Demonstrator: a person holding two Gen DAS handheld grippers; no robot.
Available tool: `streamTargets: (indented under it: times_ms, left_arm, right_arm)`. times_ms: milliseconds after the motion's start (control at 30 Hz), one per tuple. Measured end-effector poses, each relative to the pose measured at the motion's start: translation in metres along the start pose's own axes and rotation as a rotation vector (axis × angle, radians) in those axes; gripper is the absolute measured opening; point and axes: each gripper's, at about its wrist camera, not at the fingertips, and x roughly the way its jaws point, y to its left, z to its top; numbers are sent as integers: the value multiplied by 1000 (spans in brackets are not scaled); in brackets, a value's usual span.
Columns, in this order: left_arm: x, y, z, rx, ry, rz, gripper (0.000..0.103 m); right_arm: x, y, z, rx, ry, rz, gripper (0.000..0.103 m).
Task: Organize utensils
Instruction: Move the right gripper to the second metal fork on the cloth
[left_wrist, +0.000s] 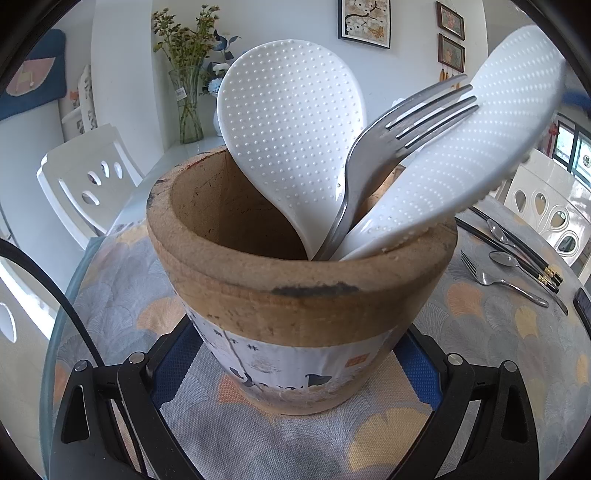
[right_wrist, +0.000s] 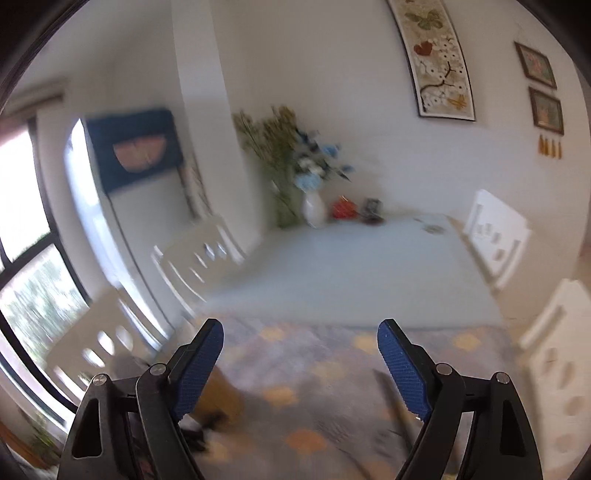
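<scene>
The left gripper (left_wrist: 295, 373) clamps the wooden pot (left_wrist: 295, 280) steady on the counter (left_wrist: 498, 332) as it holds two rice paddles (left_wrist: 288, 122) and a fork (left_wrist: 388, 140); the right gripper (right_wrist: 300, 363), apart and empty, hangs above the counter.

Wooden pot (left_wrist: 295, 295) holds two white paddles (left_wrist: 291, 129), one fork (left_wrist: 380, 147).

Both the left gripper (left_wrist: 295, 373) and right gripper (right_wrist: 300, 365) have black hinged arms, silver pivot screws and blue textured pads (right_wrist: 404, 373).

Rough matt wooden holder (left_wrist: 295, 280), dimpled white plastic paddles (left_wrist: 288, 122), shiny metal fork (left_wrist: 373, 155)
</scene>
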Motion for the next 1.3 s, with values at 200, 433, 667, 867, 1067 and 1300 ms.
streamTargets:
  times_ms: [200, 433, 667, 867, 1067, 1300]
  left_arm:
    - [1, -3, 0, 6, 5, 8, 98]
    - [3, -3, 1, 4, 11, 4, 98]
    - [4, -4, 1, 7, 12, 9, 98]
    - [4, -3, 1, 5, 13, 7, 98]
    - [5, -2, 2, 1, 15, 3, 98]
    - [6, -1, 2, 0, 15, 1, 98]
  right_arm:
    - [37, -24, -34, 29, 226, 16, 84]
    - [80, -26, -74, -19, 400, 13, 84]
    - [132, -25, -111, -87, 581, 1, 56]
    - [160, -38, -131, -104, 680, -25, 39]
    - [165, -37, -129, -145, 695, -52, 25]
    - [172, -26, -124, -157, 706, -79, 14]
